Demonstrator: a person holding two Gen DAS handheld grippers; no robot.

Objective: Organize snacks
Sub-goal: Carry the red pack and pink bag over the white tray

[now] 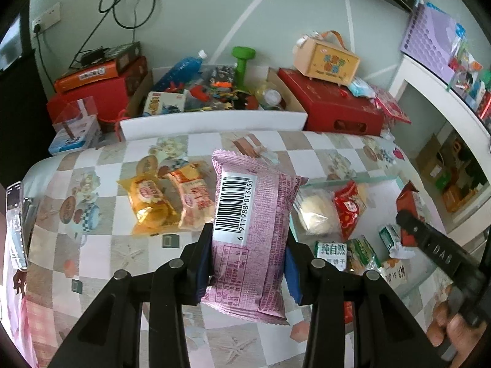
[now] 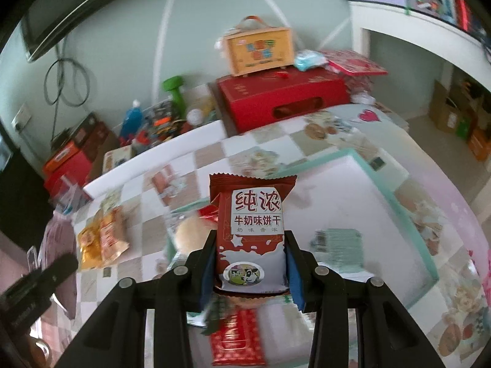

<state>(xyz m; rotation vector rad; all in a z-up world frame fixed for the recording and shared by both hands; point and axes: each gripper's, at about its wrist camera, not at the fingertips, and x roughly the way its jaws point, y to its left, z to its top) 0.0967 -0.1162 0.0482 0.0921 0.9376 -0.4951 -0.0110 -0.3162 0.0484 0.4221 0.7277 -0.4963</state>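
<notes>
My left gripper [image 1: 249, 245] is shut on a pink snack pack [image 1: 251, 233], barcode side up, held above the checked tablecloth. My right gripper [image 2: 250, 254] is shut on a brown-red milk biscuit pack [image 2: 253, 230], held over a glass tray with a teal rim [image 2: 396, 196]. In the left wrist view the right gripper [image 1: 429, 239] shows at the right with its pack [image 1: 409, 202]. Two yellow and orange cake packs [image 1: 172, 199] lie on the cloth left of the pink pack. The tray [image 1: 383, 178] holds a white bun pack [image 1: 316, 211], a red pack [image 1: 349, 208] and green biscuit packs [image 1: 353, 253].
An open white box [image 1: 214, 119] full of toys and bottles stands behind the table. Red gift boxes [image 1: 340, 104] with an orange carry box [image 1: 325, 58] sit at the back right. More boxes [image 1: 92, 86] stack at the back left. A white shelf [image 1: 429, 86] stands at the right.
</notes>
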